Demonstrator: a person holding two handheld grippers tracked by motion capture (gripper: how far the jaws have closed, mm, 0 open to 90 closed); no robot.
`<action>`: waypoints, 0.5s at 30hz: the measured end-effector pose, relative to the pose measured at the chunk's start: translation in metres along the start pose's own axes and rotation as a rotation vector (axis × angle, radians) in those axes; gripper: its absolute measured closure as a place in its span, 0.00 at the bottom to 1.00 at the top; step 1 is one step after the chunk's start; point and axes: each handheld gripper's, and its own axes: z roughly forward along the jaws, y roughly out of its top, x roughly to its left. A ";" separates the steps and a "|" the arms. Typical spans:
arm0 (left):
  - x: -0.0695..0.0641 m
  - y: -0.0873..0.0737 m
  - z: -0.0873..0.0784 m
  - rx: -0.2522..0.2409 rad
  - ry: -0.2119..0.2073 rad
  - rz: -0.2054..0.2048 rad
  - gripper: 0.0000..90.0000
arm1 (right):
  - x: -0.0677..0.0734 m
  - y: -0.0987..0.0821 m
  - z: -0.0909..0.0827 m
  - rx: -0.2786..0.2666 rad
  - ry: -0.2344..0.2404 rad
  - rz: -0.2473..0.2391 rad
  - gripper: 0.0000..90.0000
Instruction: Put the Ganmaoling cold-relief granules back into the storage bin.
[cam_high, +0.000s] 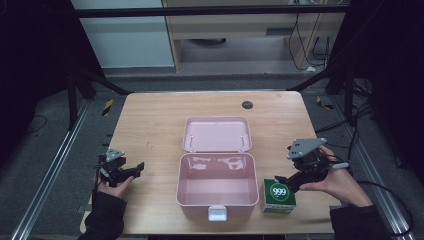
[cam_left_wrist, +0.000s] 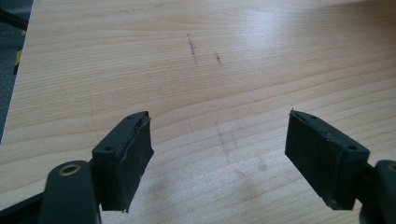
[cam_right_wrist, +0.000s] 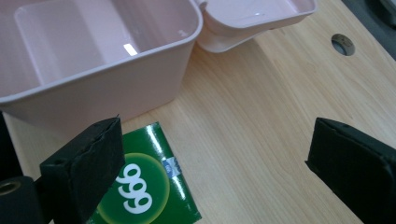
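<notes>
Taking the pink box (cam_high: 216, 192) at the middle of the counter (cam_high: 150, 115) as the landmark, the left claw (cam_high: 136, 169) sits well to the left of it, held low over bare wood by the person's left hand (cam_high: 114, 189), its jaws pointing toward the box. In the left gripper view that claw (cam_left_wrist: 219, 158) stands wide, with nothing between its pads (cam_left_wrist: 135, 158) but the scuffed counter (cam_left_wrist: 210, 70). The box is open and shows nothing inside; its lid (cam_high: 217, 134) is hinged back and lies flat on the counter just behind it, and a white latch (cam_high: 217, 213) sits on the front wall. Just to the right of the box, near its front corner, stands a green carton (cam_high: 279, 196) marked 999. The right claw (cam_high: 283, 179), held by the right hand (cam_high: 336, 183), is just above and behind the carton, to the right of the box. In the right gripper view this claw (cam_right_wrist: 215, 163) is wide too, gripping nothing; the carton (cam_right_wrist: 154, 196) lies partly behind its left pad (cam_right_wrist: 88, 168), close beside the box wall (cam_right_wrist: 107, 88). A dark round hole (cam_high: 247, 104) sits in the counter behind the lid.
</notes>
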 end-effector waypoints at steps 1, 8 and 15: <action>0.000 0.000 0.000 -0.001 -0.001 -0.003 0.24 | 0.001 0.000 0.000 0.006 0.007 -0.008 0.05; -0.001 0.000 0.000 0.006 -0.001 0.009 0.25 | 0.006 0.001 0.003 0.054 0.067 -0.066 0.05; -0.001 0.000 0.001 0.009 -0.004 0.012 0.25 | 0.012 0.000 0.009 0.110 0.107 -0.114 0.03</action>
